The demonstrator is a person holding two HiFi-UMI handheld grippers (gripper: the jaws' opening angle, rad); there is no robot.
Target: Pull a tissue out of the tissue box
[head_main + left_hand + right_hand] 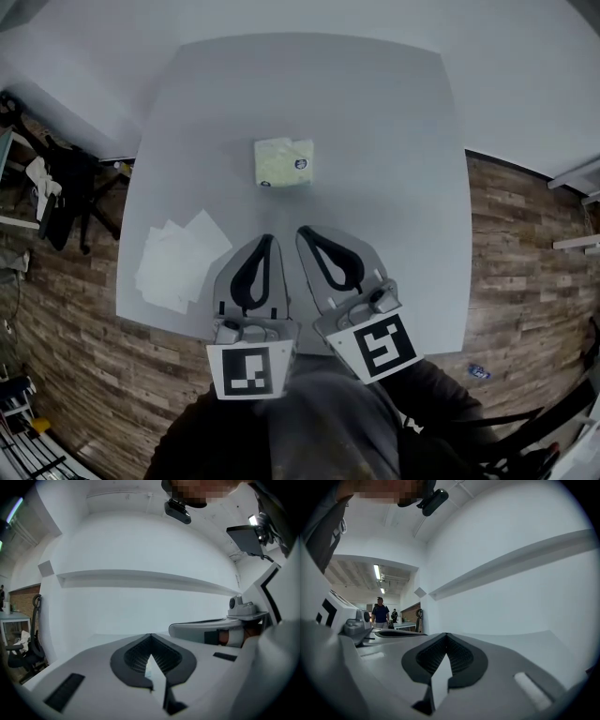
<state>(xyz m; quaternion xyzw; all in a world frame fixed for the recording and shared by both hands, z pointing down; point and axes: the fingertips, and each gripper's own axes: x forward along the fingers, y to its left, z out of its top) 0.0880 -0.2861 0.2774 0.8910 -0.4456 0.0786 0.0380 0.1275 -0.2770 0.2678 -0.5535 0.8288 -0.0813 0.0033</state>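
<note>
We hold the left hand-held gripper and the right hand-held gripper side by side over the near part of the tabletop. Each has its jaws together, with nothing between them. The tissue box rests mid-tabletop, ahead of both and apart from them. Loose tissues lie flat at the left edge.

Light grey square table, stood on wood-plank floor. Pale green tissue box laid flat on top, straight ahead of fingertips of left gripper and right gripper, well apart from both. Loose white tissues fanned out on top, left of left fingertips, near table edge.
</note>
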